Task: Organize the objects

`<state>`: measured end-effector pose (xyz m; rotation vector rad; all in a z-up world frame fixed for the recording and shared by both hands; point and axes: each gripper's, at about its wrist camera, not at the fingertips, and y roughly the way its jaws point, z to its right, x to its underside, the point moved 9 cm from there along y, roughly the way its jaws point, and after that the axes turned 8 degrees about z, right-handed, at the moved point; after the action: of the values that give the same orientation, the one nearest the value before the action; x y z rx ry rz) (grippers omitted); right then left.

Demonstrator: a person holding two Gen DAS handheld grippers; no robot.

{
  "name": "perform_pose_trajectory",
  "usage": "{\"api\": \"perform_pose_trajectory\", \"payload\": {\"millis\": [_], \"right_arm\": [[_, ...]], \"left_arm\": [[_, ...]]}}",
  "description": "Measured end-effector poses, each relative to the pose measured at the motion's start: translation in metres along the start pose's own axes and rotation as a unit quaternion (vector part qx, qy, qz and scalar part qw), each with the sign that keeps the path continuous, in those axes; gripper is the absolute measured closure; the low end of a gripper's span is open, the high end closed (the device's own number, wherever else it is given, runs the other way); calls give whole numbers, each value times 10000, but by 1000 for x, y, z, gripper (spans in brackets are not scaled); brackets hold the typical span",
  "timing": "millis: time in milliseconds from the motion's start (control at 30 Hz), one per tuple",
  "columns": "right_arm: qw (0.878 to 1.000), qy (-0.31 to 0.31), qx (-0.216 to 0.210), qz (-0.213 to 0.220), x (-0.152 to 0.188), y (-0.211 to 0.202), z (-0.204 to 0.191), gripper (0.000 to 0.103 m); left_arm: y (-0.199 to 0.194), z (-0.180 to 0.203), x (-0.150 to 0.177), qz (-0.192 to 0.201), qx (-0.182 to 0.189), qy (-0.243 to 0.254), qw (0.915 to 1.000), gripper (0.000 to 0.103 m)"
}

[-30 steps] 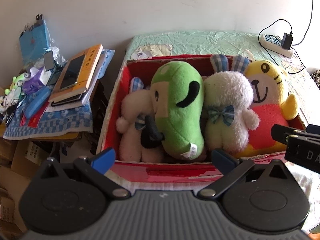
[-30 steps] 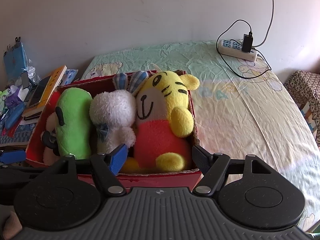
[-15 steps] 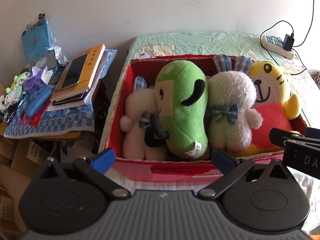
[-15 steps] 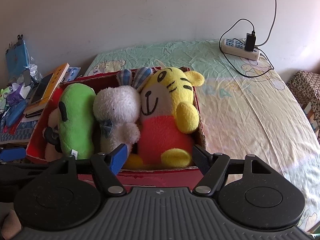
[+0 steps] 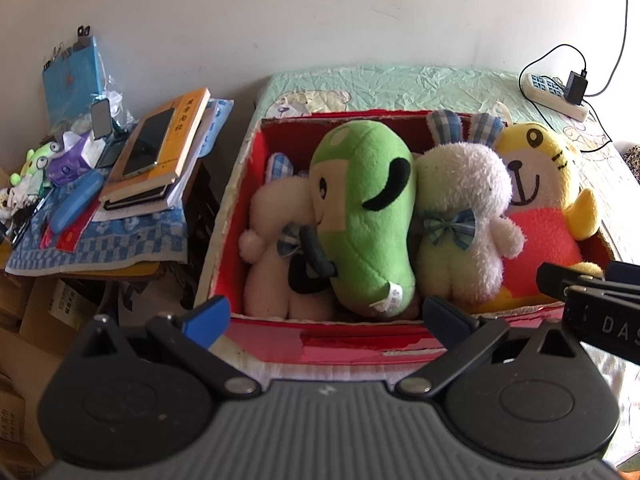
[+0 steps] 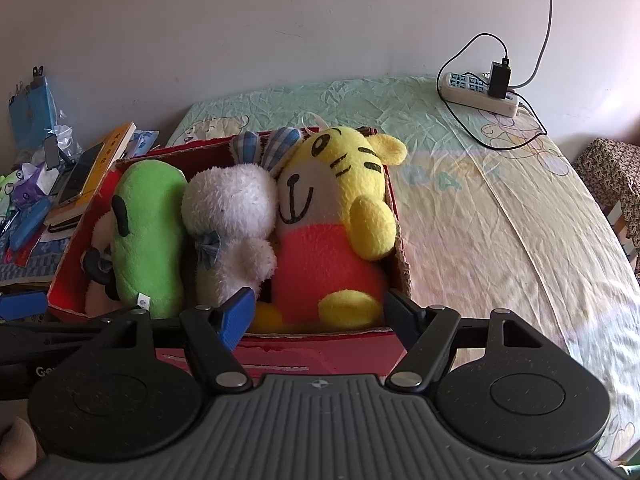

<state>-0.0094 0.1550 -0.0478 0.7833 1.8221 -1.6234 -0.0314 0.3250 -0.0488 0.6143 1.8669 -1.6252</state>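
Plush toys fill a red cardboard box [image 5: 400,344] that sits on a bed [image 6: 500,208] with a pale green sheet. From left to right the box holds a white bunny [image 5: 272,236], a green plush [image 5: 364,208], a second white bunny with a checked bow [image 5: 464,216], and a yellow tiger plush [image 6: 332,216] in a coral shirt at the right end. All four lie packed side by side, touching.

Left hand-held gripper [image 5: 326,314] hovers at the near wall of the box, released and empty, jaws spread wide. Right hand-held gripper [image 6: 320,308] hovers likewise near the tiger's feet, also released, grasping nothing.

To the far left, beside the bed, a cluttered worktop [image 5: 96,256] carries books and a phone. A power strip [image 6: 480,92] lies on the far right of the bed.

Judging from this, the toys appear already stowed, so the sorting seems nearly finished. A next move would call for either pulling both grippers clear or nudging a toy to sit lower.
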Motion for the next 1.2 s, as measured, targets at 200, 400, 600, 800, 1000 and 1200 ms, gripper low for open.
{"api": "perform_pose_trajectory", "payload": {"millis": [200,400,600,800,1000,1200], "right_arm": [[10000,-8,-7,6,0,0,-1,30],[10000,-2,-12,6,0,0,-1,30],[10000,7,-23,5,0,0,-1,30],[10000,26,-22,3,0,0,0,30],[10000,25,-19,2,0,0,0,30],[10000,28,-15,3,-1,-1,1,30]], "left_arm": [[0,0,0,4,1,9,10000,0],[-1,0,0,1,0,5,10000,0],[-1,0,0,5,-9,24,10000,0],[-1,-1,0,-29,14,8,10000,0],[-1,0,0,-26,9,19,10000,0],[-2,0,0,-39,23,-20,10000,0]]}}
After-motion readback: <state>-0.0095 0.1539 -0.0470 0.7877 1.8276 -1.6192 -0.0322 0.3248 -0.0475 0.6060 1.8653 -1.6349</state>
